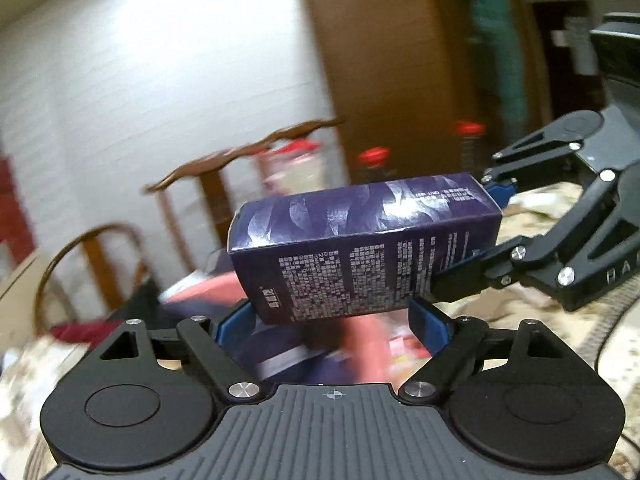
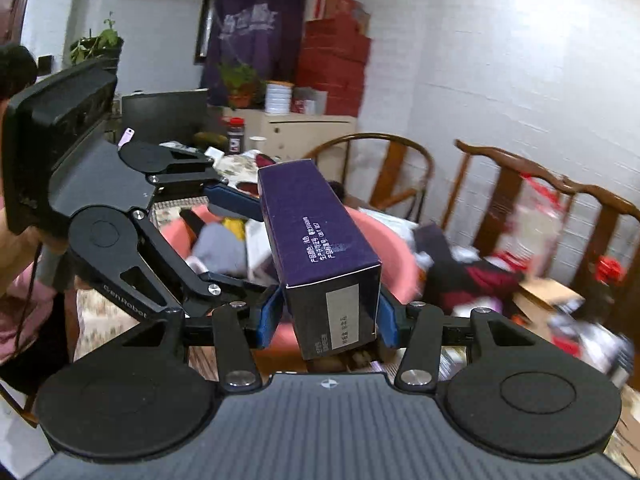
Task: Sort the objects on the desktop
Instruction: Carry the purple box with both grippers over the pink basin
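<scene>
Your right gripper (image 2: pixel 330 316) has its blue-padded jaws closed on one end of the long dark purple cardboard box (image 2: pixel 320 248), which is printed with white text and held up in the air. The box runs forward from those jaws, its far end reaching between the jaws of your left gripper (image 2: pixel 236 240). In the left wrist view the box (image 1: pixel 360 248) lies crosswise just above and ahead of your left gripper (image 1: pixel 332 320), whose jaws stand wide, apart from its sides. Below the jaws sits a round pink basin (image 2: pixel 384 248) with mixed items inside, though blur makes them hard to name. Beyond it stand brown wooden chairs (image 2: pixel 516 188) against the white wall (image 2: pixel 500 60).
</scene>
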Motion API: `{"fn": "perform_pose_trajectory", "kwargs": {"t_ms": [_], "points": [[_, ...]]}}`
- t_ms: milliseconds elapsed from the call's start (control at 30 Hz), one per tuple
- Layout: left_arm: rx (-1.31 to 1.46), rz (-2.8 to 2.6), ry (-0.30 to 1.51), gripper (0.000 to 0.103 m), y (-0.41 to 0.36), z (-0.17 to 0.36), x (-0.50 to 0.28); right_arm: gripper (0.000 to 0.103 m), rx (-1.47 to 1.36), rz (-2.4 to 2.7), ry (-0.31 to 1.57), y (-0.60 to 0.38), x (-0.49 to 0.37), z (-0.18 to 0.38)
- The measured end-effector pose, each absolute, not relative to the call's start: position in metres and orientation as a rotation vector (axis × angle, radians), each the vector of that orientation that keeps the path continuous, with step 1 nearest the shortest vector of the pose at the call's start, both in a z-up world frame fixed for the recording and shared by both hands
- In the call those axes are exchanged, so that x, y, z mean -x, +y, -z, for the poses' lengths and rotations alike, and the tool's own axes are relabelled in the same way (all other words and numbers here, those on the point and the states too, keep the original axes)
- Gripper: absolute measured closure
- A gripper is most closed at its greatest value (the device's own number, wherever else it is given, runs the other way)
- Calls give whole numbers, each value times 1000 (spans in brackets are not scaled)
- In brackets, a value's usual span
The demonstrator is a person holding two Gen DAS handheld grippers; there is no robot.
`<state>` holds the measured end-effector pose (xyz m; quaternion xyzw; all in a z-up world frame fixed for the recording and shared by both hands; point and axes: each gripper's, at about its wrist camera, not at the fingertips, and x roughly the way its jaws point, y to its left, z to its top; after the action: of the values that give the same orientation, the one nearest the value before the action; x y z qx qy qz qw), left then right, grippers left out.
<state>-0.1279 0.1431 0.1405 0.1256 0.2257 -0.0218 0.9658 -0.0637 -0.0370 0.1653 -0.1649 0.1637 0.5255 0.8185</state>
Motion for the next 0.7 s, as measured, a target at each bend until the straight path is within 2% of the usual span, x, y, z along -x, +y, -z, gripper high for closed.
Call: {"fn": "perform_pose_trajectory", "kwargs": {"t_ms": [100, 167, 700], "points": [[-225, -25, 477, 13, 177, -138, 127, 49, 373, -1147, 348, 10, 60, -163], [-197, -66, 492, 14, 198, -134, 125, 54, 359, -1181, 383, 36, 55, -158], [-15, -337, 637, 13, 288, -95, 107, 54, 341, -1208, 484, 153, 34, -129]]}}
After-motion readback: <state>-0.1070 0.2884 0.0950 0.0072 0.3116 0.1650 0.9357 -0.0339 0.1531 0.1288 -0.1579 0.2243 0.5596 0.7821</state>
